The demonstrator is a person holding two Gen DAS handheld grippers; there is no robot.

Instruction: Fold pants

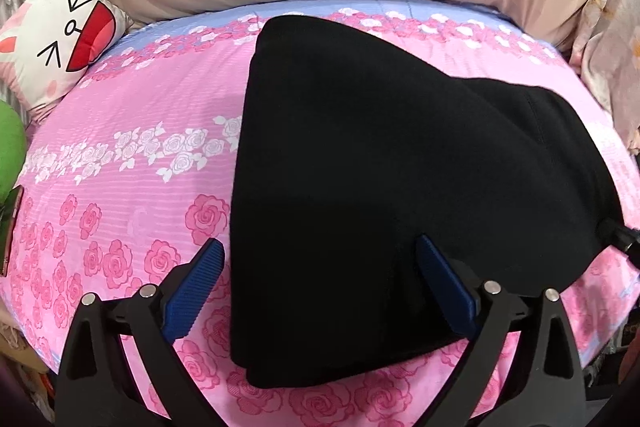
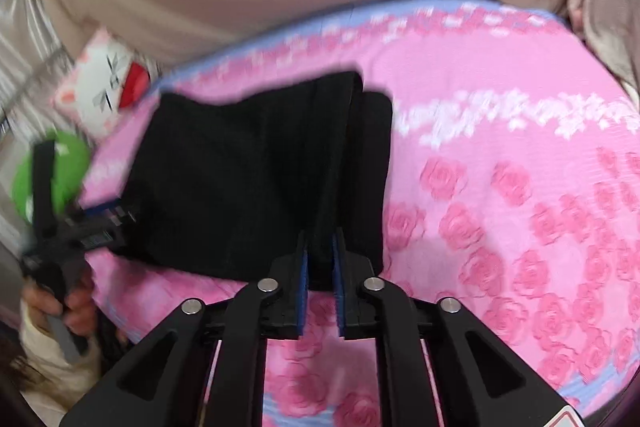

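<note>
In the left wrist view the left gripper (image 1: 320,269) stands wide open over the near part of the pants (image 1: 400,187); one blue pad lies over the pink sheet (image 1: 120,147) just beside the left edge of the cloth, the other over the black cloth itself; the pads press on nothing. The pants lie on the sheet as a compact, thick black bundle with rounded edges, so they look already folded several times; a seam shows on the right part. At the far right edge a black tip, probably of the other gripper, touches the border of the pants, but it is too small to be sure. A pillow (image 1: 60,43) with a drawn face lies at the far left corner, and something green (image 1: 10,147) is beside it.

In the right wrist view, which is blurred, the right gripper (image 2: 320,259) has its pads close together with a narrow fold of the pants (image 2: 248,179) between them at the near edge; I judge it is pinching this fold. The layers of the bundle are visible as vertical ridges. At the left a hand (image 2: 60,303) holds the left gripper (image 2: 108,223) at the side of the pants.

As I judge it, the folding is nearly finished; what remains is perhaps one last fold or smoothing, and then letting go.
</note>
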